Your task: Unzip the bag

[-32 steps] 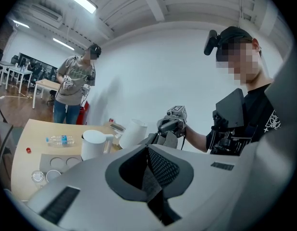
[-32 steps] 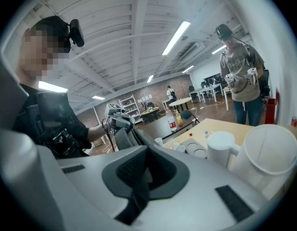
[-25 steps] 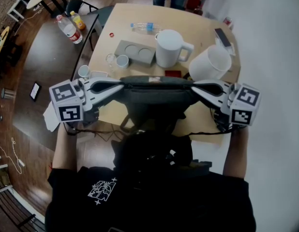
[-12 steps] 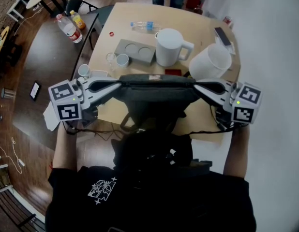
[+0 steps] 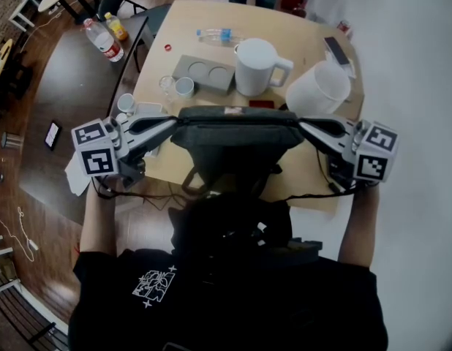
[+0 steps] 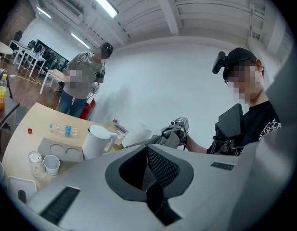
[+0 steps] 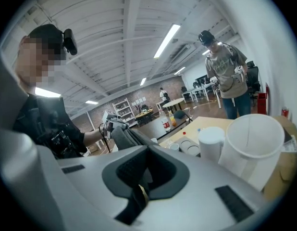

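Spread wider, my left gripper [image 5: 173, 121] and right gripper [image 5: 299, 123] pinch the bag [image 5: 233, 136] ends; can't see its zipper; table [image 5: 284, 20] at 12.

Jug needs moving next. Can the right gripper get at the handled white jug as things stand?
Probably not yet: the right gripper is shut on one end of the dark bag, the left gripper on the other. Nothing blocks the handled white jug.

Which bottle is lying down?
The blue-label bottle, on the tan table. The red-label bottle and the orange bottle stand on the dark table.
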